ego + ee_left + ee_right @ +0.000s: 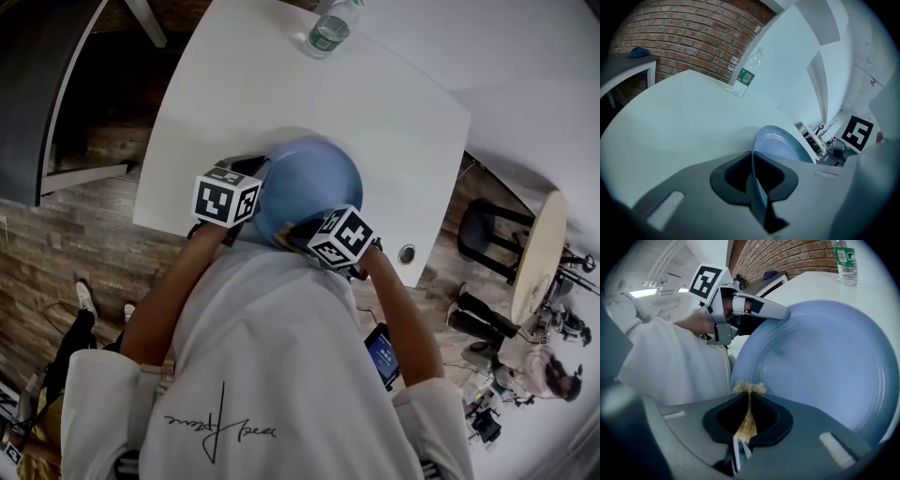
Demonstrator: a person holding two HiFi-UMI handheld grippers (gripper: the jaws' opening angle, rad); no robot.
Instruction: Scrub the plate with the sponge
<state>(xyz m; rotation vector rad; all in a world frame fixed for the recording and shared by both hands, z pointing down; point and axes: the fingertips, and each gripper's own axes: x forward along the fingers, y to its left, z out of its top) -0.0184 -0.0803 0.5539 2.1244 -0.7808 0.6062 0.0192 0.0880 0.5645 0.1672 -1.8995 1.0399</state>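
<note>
At table (281, 84) edge, plate (314, 178) (rim clamped); sponge (749, 389)

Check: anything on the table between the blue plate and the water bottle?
Nothing. The white table is bare between the plate and the bottle, clearest in the head view; the left gripper view shows the same.

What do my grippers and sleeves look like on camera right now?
Left gripper and right gripper: pale grey shells, dark around the jaws, each carrying a white cube with black square markers. The person wears a white short-sleeved shirt with dark script print.
</note>
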